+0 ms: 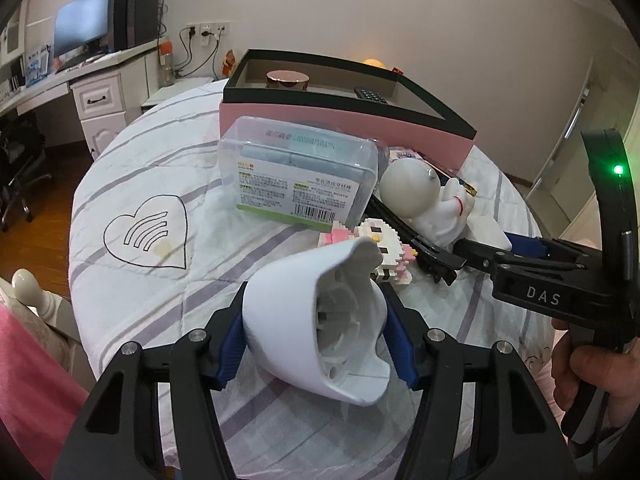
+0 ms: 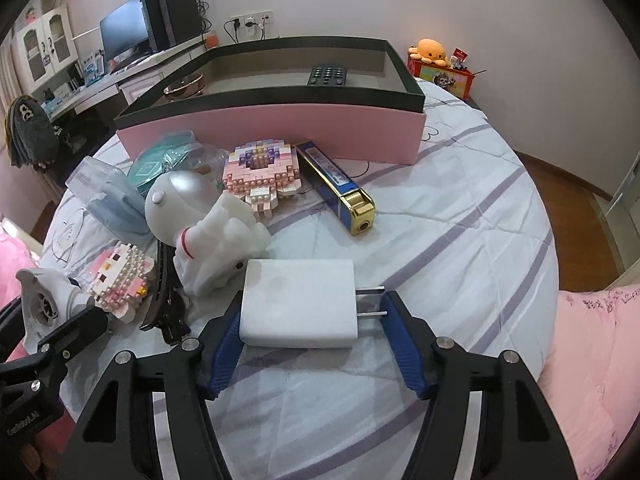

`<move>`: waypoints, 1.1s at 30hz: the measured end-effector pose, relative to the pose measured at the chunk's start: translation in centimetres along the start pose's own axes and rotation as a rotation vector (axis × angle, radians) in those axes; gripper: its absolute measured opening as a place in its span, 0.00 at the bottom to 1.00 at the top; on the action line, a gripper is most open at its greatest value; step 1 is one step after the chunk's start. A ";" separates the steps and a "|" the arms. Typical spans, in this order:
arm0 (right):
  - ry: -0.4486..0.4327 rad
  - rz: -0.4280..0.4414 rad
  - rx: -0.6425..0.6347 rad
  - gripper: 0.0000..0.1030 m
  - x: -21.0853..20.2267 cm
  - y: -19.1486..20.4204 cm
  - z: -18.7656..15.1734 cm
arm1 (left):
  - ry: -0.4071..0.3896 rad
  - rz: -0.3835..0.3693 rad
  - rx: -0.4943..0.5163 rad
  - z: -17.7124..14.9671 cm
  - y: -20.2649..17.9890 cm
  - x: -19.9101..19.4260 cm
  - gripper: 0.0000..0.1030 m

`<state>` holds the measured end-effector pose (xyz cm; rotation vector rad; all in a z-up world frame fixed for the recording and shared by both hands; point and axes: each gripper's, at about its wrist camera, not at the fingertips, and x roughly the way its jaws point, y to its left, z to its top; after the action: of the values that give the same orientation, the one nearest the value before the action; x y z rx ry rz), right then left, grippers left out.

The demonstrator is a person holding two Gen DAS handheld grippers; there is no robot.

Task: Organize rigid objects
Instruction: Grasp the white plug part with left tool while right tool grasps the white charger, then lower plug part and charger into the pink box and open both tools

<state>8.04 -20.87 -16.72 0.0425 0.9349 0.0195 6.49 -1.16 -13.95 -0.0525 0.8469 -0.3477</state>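
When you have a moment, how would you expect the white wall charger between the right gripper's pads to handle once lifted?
The white wall charger looks rigid, so it should not flex. Its glossy faces may slip against the pads. The right gripper would press one pad on the metal prongs, so it might pivot.

White domed shell [image 1: 316, 320]: you see smooth matt plastic.
White plug-in charger block [image 2: 298, 304]: smooth plastic.
Striped bedcover [image 2: 460, 240]: quilted cloth.
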 end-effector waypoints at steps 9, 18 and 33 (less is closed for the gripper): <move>-0.016 0.021 0.014 0.65 -1.7 -0.1 0.0 | -0.030 0.013 -0.014 1.2 0.7 -1.7 0.59; -0.105 0.076 -0.011 0.65 -5.9 0.2 5.0 | -0.102 0.020 0.009 7.9 0.6 -5.0 0.59; -0.101 0.090 -0.053 0.65 2.7 0.9 24.6 | -0.073 0.070 0.119 26.0 -1.4 6.0 0.59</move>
<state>29.43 -20.57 -4.32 0.0366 0.8305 0.1243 29.00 -6.79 -0.78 0.0748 0.7524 -0.3278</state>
